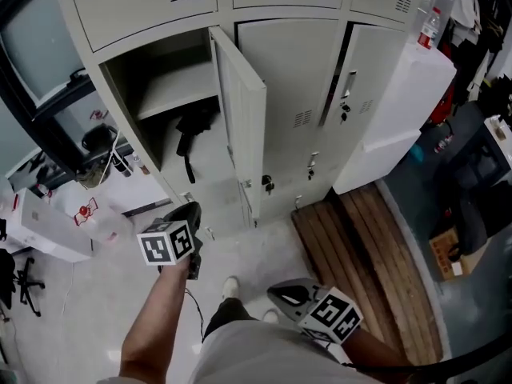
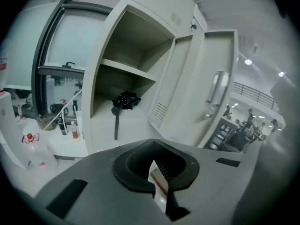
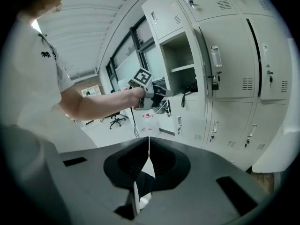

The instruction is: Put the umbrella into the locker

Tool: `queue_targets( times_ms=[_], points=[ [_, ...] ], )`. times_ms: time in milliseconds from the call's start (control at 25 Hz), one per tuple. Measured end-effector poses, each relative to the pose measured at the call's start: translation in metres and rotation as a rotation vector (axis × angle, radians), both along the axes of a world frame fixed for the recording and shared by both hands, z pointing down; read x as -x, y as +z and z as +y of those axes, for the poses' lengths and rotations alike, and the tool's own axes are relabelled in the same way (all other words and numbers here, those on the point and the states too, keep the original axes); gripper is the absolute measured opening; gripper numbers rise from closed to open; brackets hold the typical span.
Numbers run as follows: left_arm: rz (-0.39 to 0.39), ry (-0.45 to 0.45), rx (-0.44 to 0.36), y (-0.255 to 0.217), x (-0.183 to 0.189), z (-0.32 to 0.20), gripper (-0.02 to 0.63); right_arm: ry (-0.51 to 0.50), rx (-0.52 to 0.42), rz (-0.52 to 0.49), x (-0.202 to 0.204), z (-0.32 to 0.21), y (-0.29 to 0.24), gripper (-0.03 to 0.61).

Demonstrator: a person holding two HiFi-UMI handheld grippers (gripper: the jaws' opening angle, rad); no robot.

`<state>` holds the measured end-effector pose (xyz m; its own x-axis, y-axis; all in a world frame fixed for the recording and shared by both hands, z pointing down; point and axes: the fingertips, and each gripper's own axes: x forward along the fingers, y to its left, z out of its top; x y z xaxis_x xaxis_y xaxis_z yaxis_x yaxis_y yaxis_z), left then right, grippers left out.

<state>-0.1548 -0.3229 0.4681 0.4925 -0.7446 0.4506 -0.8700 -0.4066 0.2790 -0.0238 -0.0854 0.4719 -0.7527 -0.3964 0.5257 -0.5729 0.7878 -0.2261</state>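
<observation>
Black umbrella (image 1: 192, 133) is lying inside the open locker (image 1: 172, 94), sitting on the compartment's bottom under the shelf, bunched up toward the back edge with its long thin end trailing toward the front edge. Left tongs (image 1: 190, 210) are hanging out in front of that compartment, well apart from the umbrella, pinched fully together and gripping nothing. Right tongs (image 1: 286, 294) are sitting lower, near the person's legs, also closed up tight and carrying nothing.
</observation>
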Motion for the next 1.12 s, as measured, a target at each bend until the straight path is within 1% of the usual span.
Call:
queue_targets(
  times_ms=[120,320,400,520,640,760,960,1120],
  points=[
    [0.025,0.104,0.005,-0.003,-0.025,0.054,0.009,-0.026,0.005,-0.033,0.005,0.015,0.003,0.017],
    [0.067,0.273,0.002,-0.010,-0.065,0.135,0.009,-0.055,0.001,-0.032,0.008,0.033,0.005,0.017],
    [0.085,0.328,-0.008,-0.012,-0.076,0.163,0.009,-0.069,-0.011,-0.019,0.010,0.037,0.005,0.017],
    [0.102,0.382,-0.007,-0.008,-0.087,0.200,0.009,-0.094,-0.022,0.013,0.012,0.043,0.009,0.017],
    [0.077,0.419,-0.004,0.000,-0.092,0.228,0.009,-0.116,-0.024,0.015,0.016,0.049,0.009,0.017],
    [0.079,0.438,0.000,0.004,-0.093,0.246,0.009,-0.129,-0.033,0.018,0.018,0.052,0.009,0.017],
    [0.086,0.442,-0.005,0.005,-0.090,0.258,0.009,-0.156,-0.059,0.031,0.023,0.054,0.005,0.015],
    [0.061,0.436,-0.022,0.006,-0.084,0.261,0.011,-0.182,-0.080,0.032,0.033,0.055,0.001,0.015]
  ],
)
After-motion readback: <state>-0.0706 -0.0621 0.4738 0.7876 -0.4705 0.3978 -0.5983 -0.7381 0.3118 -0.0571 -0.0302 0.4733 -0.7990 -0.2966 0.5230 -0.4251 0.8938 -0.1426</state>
